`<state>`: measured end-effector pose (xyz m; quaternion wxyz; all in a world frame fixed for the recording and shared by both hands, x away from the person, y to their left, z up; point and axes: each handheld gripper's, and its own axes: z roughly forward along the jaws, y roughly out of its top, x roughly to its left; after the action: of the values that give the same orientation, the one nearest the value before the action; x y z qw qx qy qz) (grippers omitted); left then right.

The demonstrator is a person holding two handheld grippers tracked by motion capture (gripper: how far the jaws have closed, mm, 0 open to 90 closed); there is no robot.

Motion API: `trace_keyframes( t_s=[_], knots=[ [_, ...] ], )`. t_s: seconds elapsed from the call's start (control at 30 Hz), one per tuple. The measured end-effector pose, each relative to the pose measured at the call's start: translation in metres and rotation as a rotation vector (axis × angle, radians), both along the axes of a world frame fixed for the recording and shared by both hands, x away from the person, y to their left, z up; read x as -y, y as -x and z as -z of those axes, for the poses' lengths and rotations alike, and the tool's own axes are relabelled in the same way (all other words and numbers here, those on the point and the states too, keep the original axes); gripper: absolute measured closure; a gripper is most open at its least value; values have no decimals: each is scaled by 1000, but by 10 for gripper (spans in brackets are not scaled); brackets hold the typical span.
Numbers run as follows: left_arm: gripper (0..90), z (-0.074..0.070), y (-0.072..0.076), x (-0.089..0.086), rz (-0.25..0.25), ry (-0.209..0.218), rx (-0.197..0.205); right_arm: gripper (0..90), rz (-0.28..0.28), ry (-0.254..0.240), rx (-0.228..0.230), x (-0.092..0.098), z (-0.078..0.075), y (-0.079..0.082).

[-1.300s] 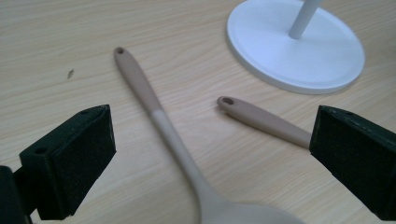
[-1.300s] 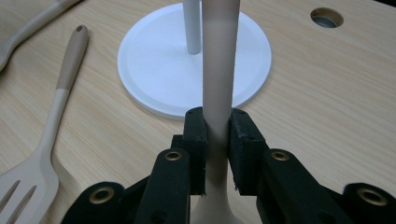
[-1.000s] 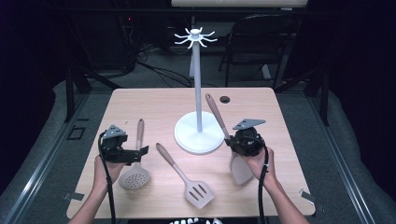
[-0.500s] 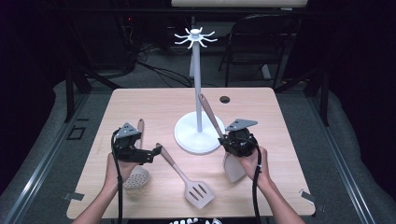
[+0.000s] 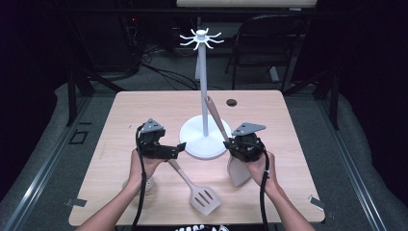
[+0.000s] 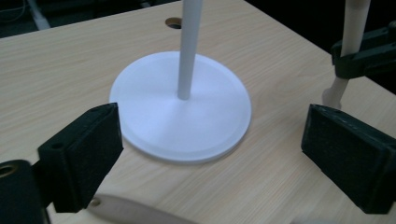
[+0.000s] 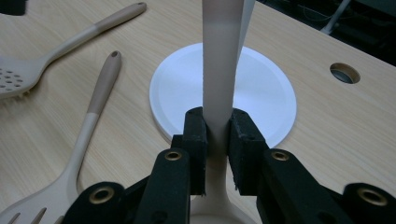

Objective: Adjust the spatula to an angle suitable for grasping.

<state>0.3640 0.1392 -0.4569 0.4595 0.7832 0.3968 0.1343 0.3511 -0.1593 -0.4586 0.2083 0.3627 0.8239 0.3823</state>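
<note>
A white hook stand (image 5: 202,86) rises from a round base (image 5: 204,139) at mid-table. My right gripper (image 5: 236,143) is shut on the handle of a beige utensil (image 5: 217,119). The handle leans up towards the pole and the pale head (image 5: 238,171) sits low by the table. In the right gripper view both pads clamp that handle (image 7: 222,60). My left gripper (image 5: 179,148) points at the base from the left. Its jaws stand wide and have just been closing a little, with nothing gripped between them (image 6: 210,154). A slotted spatula (image 5: 199,192) lies below it.
A perforated skimmer (image 7: 70,42) lies to the left, partly under the person's left forearm in the high view. A round cable hole (image 5: 232,102) sits behind the stand. The stand's hooks (image 5: 202,39) spread high above the table. A dark folding chair (image 5: 269,43) stands beyond the far edge.
My left gripper has moved right, from over the skimmer to the edge of the stand's base. The right gripper has stayed put with the utensil's handle leaning slightly nearer the pole.
</note>
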Motion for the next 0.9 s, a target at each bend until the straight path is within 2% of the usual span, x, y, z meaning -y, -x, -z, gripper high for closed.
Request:
trace_keyframes(
  t_s=[0.07, 0.13, 0.3, 0.4, 0.47, 0.53, 0.63, 0.7, 0.77, 0.8, 0.83, 0.87, 0.9],
  knots=[
    [69, -5, -5, 16, 22, 11, 4, 785, -5, -13, 15, 1, -2, 1],
    [70, -7, -6, 21, 33, 9, 6, 785, -6, -20, 22, 1, -3, 1],
    [76, -13, -10, 50, 71, 47, 9, 785, -11, -17, 27, -1, -3, 3],
    [98, -14, -12, 59, 94, 67, 7, 785, -16, -14, 24, -3, -3, 3],
    [156, -14, -13, 67, 105, 90, 11, 785, -17, -9, 26, -4, -3, 4],
    [149, -14, -14, 74, 122, 112, 5, 785, -16, -10, 27, -4, -3, 4],
    [207, -15, -17, 82, 148, 148, -7, 785, -16, -8, 29, -5, -2, 4],
    [285, -15, -19, 85, 157, 160, -12, 785, -16, -3, 32, -6, -2, 4],
    [310, -15, -19, 89, 169, 170, -10, 785, -18, -5, 32, -6, -1, 4],
    [376, -14, -19, 90, 172, 177, -11, 784, -18, -4, 33, -7, -1, 4],
    [376, -14, -20, 92, 171, 178, -9, 784, -18, -4, 33, -7, -1, 4],
    [434, -13, -20, 94, 180, 199, -16, 785, -19, -2, 33, -7, -1, 4],
    [456, -13, -20, 94, 180, 199, -16, 784, -18, -3, 36, -8, -1, 4]
  ],
)
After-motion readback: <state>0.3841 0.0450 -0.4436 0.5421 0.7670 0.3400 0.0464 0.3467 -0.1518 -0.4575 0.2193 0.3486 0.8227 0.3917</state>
